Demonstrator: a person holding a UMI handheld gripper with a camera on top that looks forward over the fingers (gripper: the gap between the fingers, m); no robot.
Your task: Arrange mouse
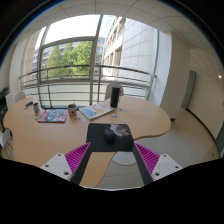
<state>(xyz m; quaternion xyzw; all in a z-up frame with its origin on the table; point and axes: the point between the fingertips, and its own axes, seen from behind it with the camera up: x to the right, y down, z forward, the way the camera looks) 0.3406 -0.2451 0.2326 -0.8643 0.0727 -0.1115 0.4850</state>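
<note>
A black mouse mat [107, 134] lies on the near part of the curved wooden table [60, 135], just ahead of my fingers. A small dark mouse [119, 131] sits on the right part of the mat. My gripper [111, 158] is open and empty, held above the table's near edge. Its pink pads [73, 157] stand wide apart, one at each side of the mat's near end. Nothing is between the fingers.
Farther back on the table are books [53, 116], a blue booklet [96, 111], a cup [72, 109] and a dark bottle [115, 96]. A railing and large windows [80, 60] stand behind. Grey floor [190, 135] lies to the right.
</note>
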